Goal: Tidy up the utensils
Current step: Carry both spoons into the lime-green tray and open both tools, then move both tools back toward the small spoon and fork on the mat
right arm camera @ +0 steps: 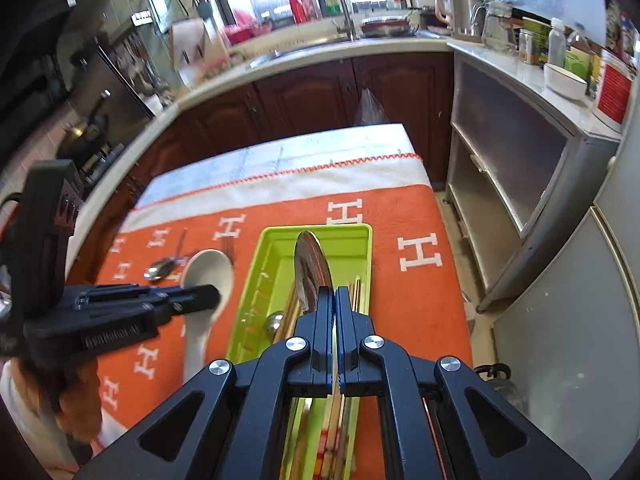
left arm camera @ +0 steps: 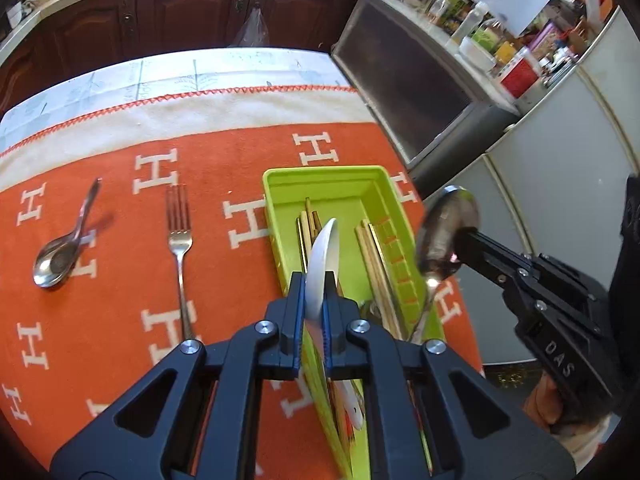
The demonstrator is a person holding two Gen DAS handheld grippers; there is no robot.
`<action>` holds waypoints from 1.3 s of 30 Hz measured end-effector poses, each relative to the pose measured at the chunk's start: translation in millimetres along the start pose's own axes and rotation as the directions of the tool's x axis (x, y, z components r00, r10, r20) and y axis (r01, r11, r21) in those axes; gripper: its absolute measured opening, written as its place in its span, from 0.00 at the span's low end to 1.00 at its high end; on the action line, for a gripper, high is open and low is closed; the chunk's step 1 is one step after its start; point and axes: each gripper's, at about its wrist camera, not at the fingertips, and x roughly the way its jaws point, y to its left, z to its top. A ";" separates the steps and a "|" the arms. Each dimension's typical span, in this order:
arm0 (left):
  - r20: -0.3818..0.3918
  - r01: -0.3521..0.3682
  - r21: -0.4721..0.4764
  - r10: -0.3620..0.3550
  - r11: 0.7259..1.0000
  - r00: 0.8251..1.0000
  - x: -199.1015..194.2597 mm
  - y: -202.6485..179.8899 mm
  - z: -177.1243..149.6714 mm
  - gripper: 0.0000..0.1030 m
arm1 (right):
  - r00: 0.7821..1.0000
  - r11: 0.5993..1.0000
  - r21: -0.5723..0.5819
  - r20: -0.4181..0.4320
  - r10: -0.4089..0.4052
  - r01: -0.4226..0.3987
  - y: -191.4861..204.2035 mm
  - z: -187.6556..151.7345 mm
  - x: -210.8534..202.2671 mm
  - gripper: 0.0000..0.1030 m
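left tongs (left arm camera: 316, 312) grip a white spoon (left arm camera: 324, 256), right tongs (right arm camera: 334, 320) a steel spoon (right arm camera: 312, 268). lower each lengthwise into the green tray (right arm camera: 360, 232), clear of the chopsticks (left arm camera: 376, 264).

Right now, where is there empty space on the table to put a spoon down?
The orange cloth is bare between the fork and the green tray, and along the white strip behind them. The tray's far end is also empty. It is crowded in the tray's near half, where chopsticks lie under both claws' spoons.

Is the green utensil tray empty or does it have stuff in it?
Not empty: the green tray holds chopsticks and a metal spoon.
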 end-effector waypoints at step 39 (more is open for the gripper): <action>0.138 -0.165 0.080 0.153 0.983 0.978 -91.9 23.5 -38.4 0.33 | 0.997 0.997 0.044 -0.043 0.060 -0.059 67.5 -21.9 16.1 0.23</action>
